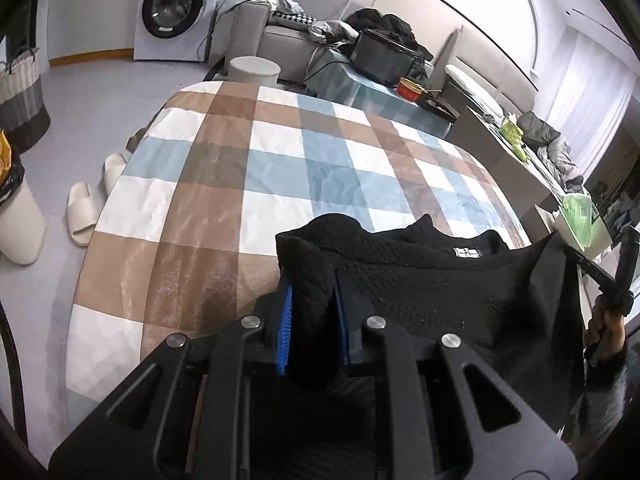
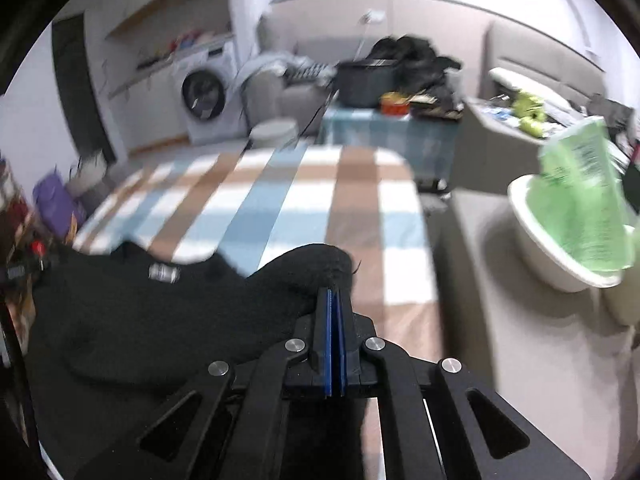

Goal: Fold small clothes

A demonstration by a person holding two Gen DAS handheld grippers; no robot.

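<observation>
Jaws of the left gripper (image 1: 313, 276) narrow, clamped on a thick bunch of the black knit garment (image 1: 440, 280), fabric filling the gap between the blue pads. Jaws of the right gripper (image 2: 335, 292) pressed fully together; the garment's (image 2: 160, 312) edge wraps over their tips, so a thin pinch of cloth seems caught there, the contact itself hidden by the knit. No earlier view, so only the present grip is stated.

Garment hangs stretched between the two grippers, raised over the near edge of the checked tabletop (image 1: 240, 184), not lying flat on it. Each gripper holds one top corner, likely the shoulders; the white neck label (image 1: 467, 252) sits between them, closer to the right gripper (image 1: 616, 276) than to the left one. Long axis of the held top edge runs side to side, from gripper to gripper, parallel to the near edge of the tabletop. The body of the garment drops below that edge toward the person, so the neck opening points away, toward the far end of the tabletop.

Judgement: next move is to carry it forward and lay it flat on the tabletop; both hands equally near, must travel together to keep the top edge taut. The right pinch looks shallow, could slip
</observation>
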